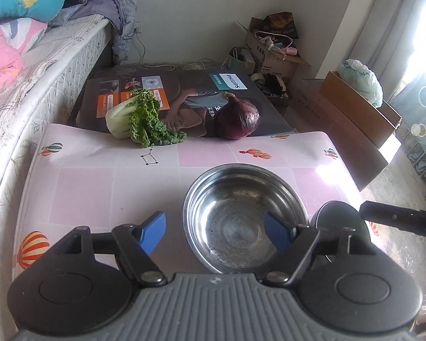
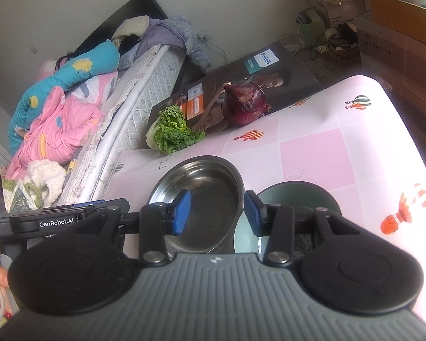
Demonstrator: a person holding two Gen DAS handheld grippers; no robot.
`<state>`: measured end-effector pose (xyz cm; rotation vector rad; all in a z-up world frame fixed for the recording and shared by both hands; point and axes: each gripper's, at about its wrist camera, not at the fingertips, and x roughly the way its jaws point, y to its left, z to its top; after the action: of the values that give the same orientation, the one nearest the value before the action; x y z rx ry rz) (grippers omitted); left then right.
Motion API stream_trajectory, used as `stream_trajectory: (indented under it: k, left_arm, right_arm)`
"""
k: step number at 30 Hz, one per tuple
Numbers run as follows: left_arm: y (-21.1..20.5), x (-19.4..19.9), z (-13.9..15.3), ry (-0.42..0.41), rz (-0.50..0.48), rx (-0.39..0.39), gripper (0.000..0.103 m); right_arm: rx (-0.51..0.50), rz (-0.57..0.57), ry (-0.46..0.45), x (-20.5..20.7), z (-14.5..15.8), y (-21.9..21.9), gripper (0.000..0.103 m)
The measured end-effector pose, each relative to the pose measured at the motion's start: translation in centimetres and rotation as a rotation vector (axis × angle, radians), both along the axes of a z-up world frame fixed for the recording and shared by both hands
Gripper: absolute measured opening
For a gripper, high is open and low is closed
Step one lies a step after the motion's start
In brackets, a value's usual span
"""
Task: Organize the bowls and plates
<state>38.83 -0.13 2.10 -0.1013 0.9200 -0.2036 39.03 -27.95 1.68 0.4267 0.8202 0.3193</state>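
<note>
On your pink counter (image 1: 99, 187), centre frame, the steel bowl (image 1: 241, 216) looks light and slick, so pinch its rim; both grippers, left (image 1: 215, 234) and right (image 2: 217, 213), stand apart, empty.

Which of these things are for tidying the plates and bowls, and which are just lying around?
For the job:
- steel bowl
- green bowl, right beside the steel one

Just lying about:
- leafy cabbage
- red onion
- Philips box under both vegetables
- cardboard boxes by the wall
- bedding on the bed
</note>
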Motion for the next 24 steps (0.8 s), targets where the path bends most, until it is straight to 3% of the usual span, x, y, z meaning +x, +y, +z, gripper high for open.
stream_trajectory:
  k: [6,10,16,20,24]
  left_arm:
    - [0.6,-3.5,2.6,-0.057,-0.033,0.0,0.096]
    - [1.2,-5.9,4.3,-0.099,-0.042,-0.013,0.102]
    - [1.9,-8.9,5.8,-0.165,-0.044,-0.026,0.103]
    - [2.0,-10.7,6.0,-0.187,-0.061,-0.022,0.103]
    - [1.6,-12.1,5.8,-0.192,-0.07,0.015,0.103]
  right_arm:
    - [-0.037,0.0,-0.068,-5.2,3.1,-0.8,0.058]
    - [-0.115,-0.004,-0.119,-8.8,5.1,-0.7,0.076]
    - [-0.311,-0.009,-0.213,-14.2,8.0,0.9,0.102]
    - [-0.413,-0.002,-0.249,-16.9,9.4,2.2,0.102]
    - [-0.434,0.0,-0.258,-19.1,10.3,2.9,0.102]
